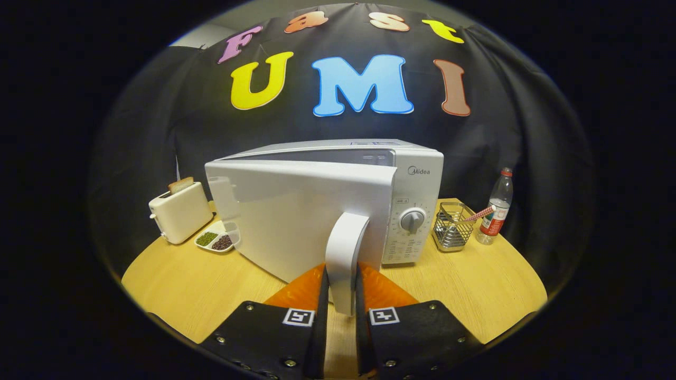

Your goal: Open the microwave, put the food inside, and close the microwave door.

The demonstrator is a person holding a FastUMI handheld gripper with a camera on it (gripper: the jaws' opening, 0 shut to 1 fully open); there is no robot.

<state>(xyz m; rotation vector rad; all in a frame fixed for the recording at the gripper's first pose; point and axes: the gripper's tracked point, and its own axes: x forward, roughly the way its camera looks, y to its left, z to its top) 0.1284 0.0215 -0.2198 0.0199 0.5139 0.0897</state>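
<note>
Our black-and-orange two-finger gripper (342, 287) pinches the white curved door handle (346, 258) of the white boxy microwave (369, 195), whose door (296, 216) stands partly open. Left of the microwave, a clear food tray (217, 240) of beans rests on the wooden table (185, 285).

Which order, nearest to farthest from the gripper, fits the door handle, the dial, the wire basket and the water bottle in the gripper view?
1. door handle, clamped between the gripper fingers.
2. dial, just beyond, on the microwave's panel.
3. wire basket, beside the microwave.
4. water bottle, past the basket.
</note>
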